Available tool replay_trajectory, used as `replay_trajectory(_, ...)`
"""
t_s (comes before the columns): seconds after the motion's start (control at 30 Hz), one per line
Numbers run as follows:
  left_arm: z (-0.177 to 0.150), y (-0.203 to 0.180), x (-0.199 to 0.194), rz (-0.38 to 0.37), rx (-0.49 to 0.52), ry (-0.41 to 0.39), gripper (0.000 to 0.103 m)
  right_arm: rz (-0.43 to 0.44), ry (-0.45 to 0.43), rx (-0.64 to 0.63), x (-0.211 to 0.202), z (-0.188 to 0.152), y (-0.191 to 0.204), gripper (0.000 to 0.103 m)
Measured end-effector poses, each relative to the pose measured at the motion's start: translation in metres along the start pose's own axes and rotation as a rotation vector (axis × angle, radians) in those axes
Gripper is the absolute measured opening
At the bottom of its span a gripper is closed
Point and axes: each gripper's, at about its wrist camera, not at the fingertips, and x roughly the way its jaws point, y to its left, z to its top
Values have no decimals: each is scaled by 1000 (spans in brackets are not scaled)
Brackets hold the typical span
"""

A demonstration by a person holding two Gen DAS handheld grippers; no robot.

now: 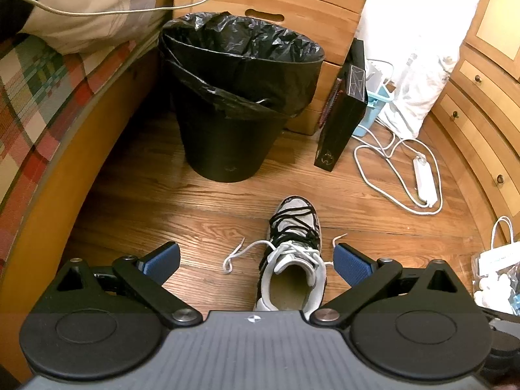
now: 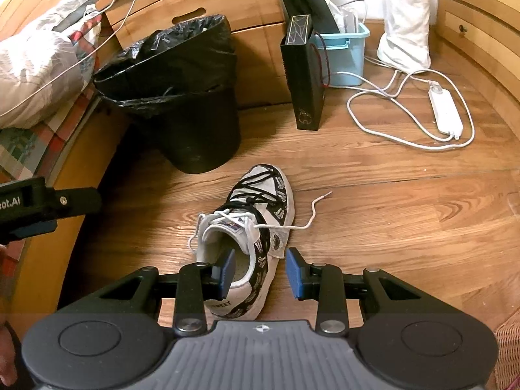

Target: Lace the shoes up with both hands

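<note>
A white sneaker with black printed panels stands on the wood floor, toe pointing away. Black laces cross its front and white laces its top eyelets. One loose white end lies to the shoe's left, another to its right. My left gripper hangs above the shoe with its jaws wide open and empty. My right gripper hovers over the sneaker near the heel, open and touching nothing, its left pad in front of the shoe's opening. The left gripper's body shows at the right wrist view's left edge.
A black lined bin stands beyond the shoe, with a black box leaning on the wooden cabinet. A power strip and white cable lie at right. A bed frame runs along the left, drawers along the right. A wicker basket is near right.
</note>
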Motion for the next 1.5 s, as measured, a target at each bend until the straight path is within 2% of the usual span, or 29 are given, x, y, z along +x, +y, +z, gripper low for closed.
replay_trajectory(0.43,-4,-2,11,16,35,20,103,-2,4,7,0,1,-3,38)
replay_trajectory(0.73,-4,0,23,16,33,64,103,-43,-48,-34,-9,6,0,42)
replay_trajectory(1.0,-7,-1,31,17,30,105,103,-18,-41,-44,-7,10,4,42)
replay_trajectory(1.5,-12,-4,39,-6,33,152,103,-29,-25,-29,-7,11,3,42)
